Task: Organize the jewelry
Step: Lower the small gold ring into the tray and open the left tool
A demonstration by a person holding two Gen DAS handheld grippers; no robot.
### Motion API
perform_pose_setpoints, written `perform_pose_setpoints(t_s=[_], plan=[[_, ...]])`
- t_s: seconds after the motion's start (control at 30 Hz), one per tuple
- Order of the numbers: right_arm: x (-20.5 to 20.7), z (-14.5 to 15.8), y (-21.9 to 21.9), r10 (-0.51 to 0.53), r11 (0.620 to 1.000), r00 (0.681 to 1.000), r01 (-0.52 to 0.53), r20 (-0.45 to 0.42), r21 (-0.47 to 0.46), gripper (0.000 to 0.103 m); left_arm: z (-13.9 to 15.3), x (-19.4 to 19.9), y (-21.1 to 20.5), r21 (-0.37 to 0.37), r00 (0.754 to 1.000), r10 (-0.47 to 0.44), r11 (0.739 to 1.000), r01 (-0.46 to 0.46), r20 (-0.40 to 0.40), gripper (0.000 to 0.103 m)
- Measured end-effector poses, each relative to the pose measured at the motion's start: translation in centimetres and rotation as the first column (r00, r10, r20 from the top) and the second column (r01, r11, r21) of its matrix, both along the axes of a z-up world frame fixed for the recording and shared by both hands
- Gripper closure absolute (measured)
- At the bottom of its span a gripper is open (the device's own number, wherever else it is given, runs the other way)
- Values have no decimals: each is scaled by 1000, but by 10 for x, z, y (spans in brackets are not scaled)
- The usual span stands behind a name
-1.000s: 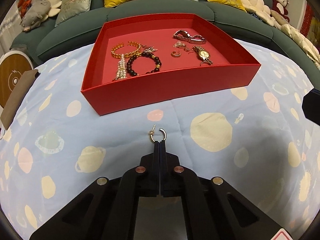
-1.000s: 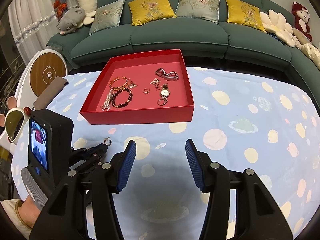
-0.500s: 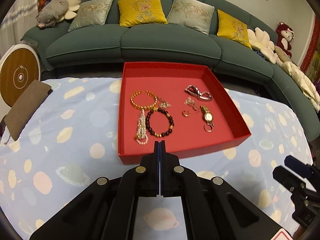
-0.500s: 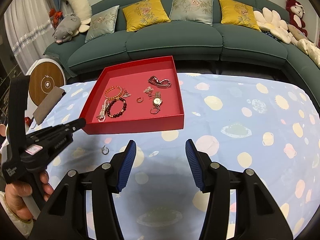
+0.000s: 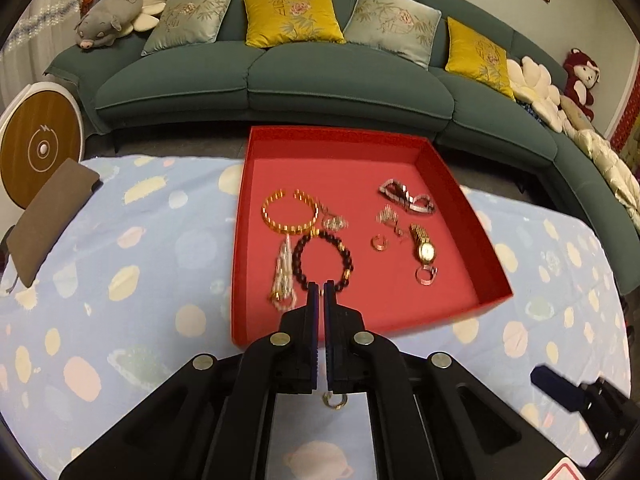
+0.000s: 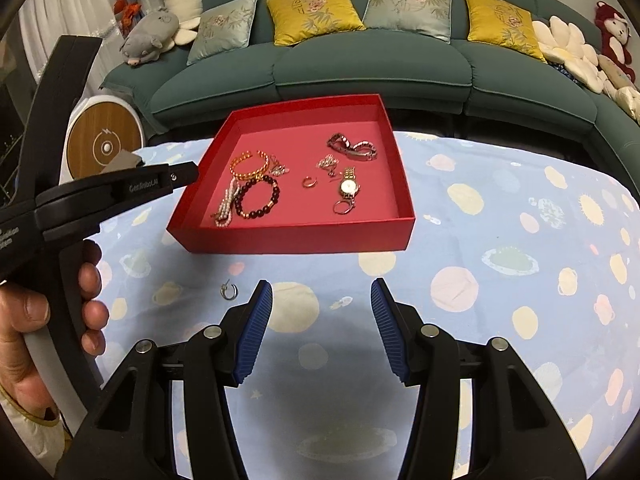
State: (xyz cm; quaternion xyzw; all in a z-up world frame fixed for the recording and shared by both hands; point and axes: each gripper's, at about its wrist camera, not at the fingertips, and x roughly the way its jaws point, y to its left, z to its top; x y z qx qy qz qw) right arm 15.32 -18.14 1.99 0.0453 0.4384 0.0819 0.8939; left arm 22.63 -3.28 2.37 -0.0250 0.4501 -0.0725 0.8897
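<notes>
A red tray (image 5: 494,280) (image 6: 288,236) on the patterned cloth holds a gold bangle (image 5: 289,212), a dark bead bracelet (image 5: 322,258), a pearl strand (image 5: 282,276), a gold watch (image 5: 425,250), a ring (image 5: 379,242) and a metal band (image 5: 408,198). A small hoop earring (image 6: 229,290) lies on the cloth in front of the tray; it also shows under my left gripper (image 5: 335,400). My left gripper (image 5: 321,286) is shut with only a thin slit and empty, raised near the tray's front left (image 6: 188,170). My right gripper (image 6: 320,292) is open and empty above the cloth.
A green sofa (image 5: 320,76) with cushions and plush toys runs behind the table. A round white and wood device (image 5: 36,148) and a brown pouch (image 5: 48,224) sit at the left. My right gripper's tip shows at lower right of the left wrist view (image 5: 560,392).
My left gripper has lifted up and away from the hoop earring, which stays lying on the cloth. The view now looks down on the tray. The right gripper stays open.
</notes>
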Motion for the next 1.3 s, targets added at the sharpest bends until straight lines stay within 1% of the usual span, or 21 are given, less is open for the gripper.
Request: perform_pose_setpoints(t_s=[0.03,0.1,0.17,0.23,0.27,0.37,0.43,0.47,0.5,0.53,0.57,0.63,0.73,0.9,1.0,1.1,1.13,1.17,1.23,1.3], plan=[[1,0,0,-3,1000,1000,3,2,5,53,-10,-4,-2,10,999,-19,1000,20,-37,100],[2,5,-2,-17,1000,1000,17,21,9,53,-26,-11,-8,24,996,-48,998,50,-81,100],[3,10,-6,-34,999,999,34,36,10,53,-37,-16,-15,53,993,-72,996,77,-96,95],[3,12,-12,-58,998,997,57,46,16,53,-47,-21,-21,78,990,-88,992,97,-109,87],[4,13,-14,-65,998,997,64,46,17,53,-51,-22,-22,83,989,-90,992,100,-117,86],[6,10,-18,-76,997,996,75,38,18,53,-63,-25,-28,87,983,-107,989,121,-147,86],[8,9,-18,-74,997,997,74,34,18,53,-66,-28,-33,127,986,-107,984,123,-125,85],[9,9,-18,-73,997,997,72,35,18,53,-66,-28,-33,133,986,-113,983,129,-122,85],[9,10,-17,-70,997,997,70,36,19,53,-66,-29,-34,133,986,-116,982,132,-121,87],[9,10,-17,-67,998,997,67,38,19,53,-66,-29,-33,131,987,-110,983,126,-119,93],[9,10,-16,-66,998,997,65,40,18,53,-65,-28,-31,121,987,-108,985,122,-116,93],[9,11,-16,-65,998,997,64,43,17,53,-62,-28,-29,102,988,-107,988,119,-113,100],[10,13,-19,-73,997,996,72,46,23,53,-48,-28,-27,75,990,-110,990,116,-88,100],[10,19,-26,-91,995,994,89,58,37,53,-9,-19,-22,28,995,-104,994,104,-6,100],[11,23,-29,-101,994,993,99,67,44,53,18,0,-19,11,996,-75,997,74,44,100],[12,26,-31,-108,993,991,105,74,49,53,34,19,-22,12,995,-67,998,66,77,99],[12,26,-30,-109,993,991,106,75,45,53,37,25,-23,12,995,-59,998,58,83,99],[13,25,-30,-108,994,991,105,74,42,53,36,30,-23,11,996,-51,999,51,72,98],[14,23,-28,-106,994,992,103,66,43,53,31,33,-21,7,999,-26,1000,26,44,88],[16,23,-25,-100,994,993,98,65,42,53,26,29,-15,14,999,-8,1000,8,41,83]])
